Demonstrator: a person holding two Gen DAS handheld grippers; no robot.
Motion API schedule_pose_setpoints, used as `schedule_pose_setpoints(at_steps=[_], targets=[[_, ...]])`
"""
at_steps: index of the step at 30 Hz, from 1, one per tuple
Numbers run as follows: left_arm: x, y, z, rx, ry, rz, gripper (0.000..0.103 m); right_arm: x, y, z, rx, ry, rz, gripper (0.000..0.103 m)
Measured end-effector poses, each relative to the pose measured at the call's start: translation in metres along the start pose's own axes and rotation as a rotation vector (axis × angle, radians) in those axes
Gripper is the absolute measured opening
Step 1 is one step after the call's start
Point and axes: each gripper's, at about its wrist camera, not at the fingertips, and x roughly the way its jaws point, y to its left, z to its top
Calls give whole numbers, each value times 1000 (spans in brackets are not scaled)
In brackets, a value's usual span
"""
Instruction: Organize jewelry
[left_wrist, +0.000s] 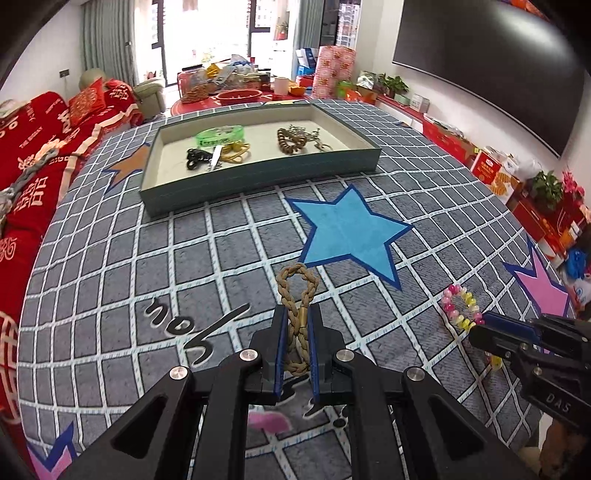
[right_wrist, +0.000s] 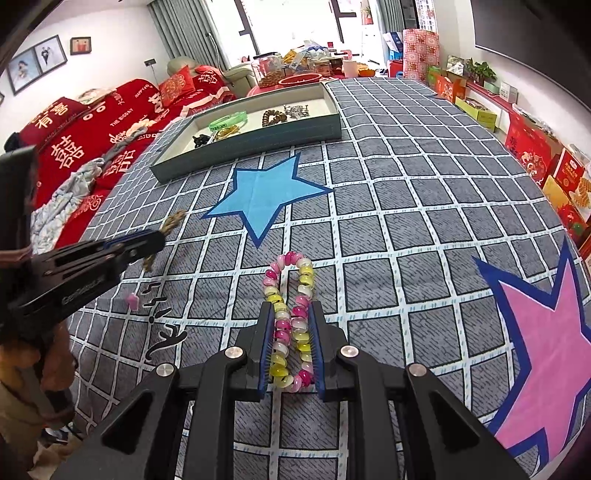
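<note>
My left gripper (left_wrist: 297, 314) is shut on a tan braided cord bracelet (left_wrist: 295, 291), whose loop sticks out past the fingertips above the rug. From the right wrist view that left gripper (right_wrist: 157, 240) shows at the left, with the braided cord (right_wrist: 171, 223) poking out. My right gripper (right_wrist: 290, 308) is shut on a pink, white and yellow bead bracelet (right_wrist: 291, 280), squeezed flat between the blue pads. The left wrist view shows the right gripper (left_wrist: 480, 325) at the right edge with the bead bracelet (left_wrist: 460, 306). A grey tray (left_wrist: 258, 177) farther back holds several jewelry pieces.
The tray (right_wrist: 258, 142) holds a green bangle (left_wrist: 220, 134), a brown bead bracelet (left_wrist: 291, 142), black and yellow pieces and a metal chain. A checked rug with a blue star (left_wrist: 347, 229) and a pink star (right_wrist: 546, 332) lies under the grippers. A small pink item (right_wrist: 133, 301) lies nearby. A red sofa (left_wrist: 33, 155) stands left.
</note>
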Motion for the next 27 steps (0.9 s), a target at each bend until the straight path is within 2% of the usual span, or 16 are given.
schedule_pose_setpoints(at_steps=[2,5,6,7,13,18,22,27], targets=[[-1,2,-2,-13,-1,-1,24,4,-2,1,10,12,-1,20],[-1,3,-6,-19,3,-3,24,9,-9,0,57,36,43,39],[-1,3,-6,-19,3,-2,24,8,-9,1,62,35,43,50],[-1,3,-7,-18,4,-2,24,7,-9,1,61,31,34,53],[0,3,-11,-20,9,5,24,1,-20,2,109,4,17,53],[-1,3,-15,-20,14,10,24,-5,-20,-1,57,16,55,53],[-1,2,-17,-16,16,14,24,-15,-25,-2,75,-12,128,66],[-1,1,-18,-13,16,17,24,-10,-32,-2,79,14,34,67]])
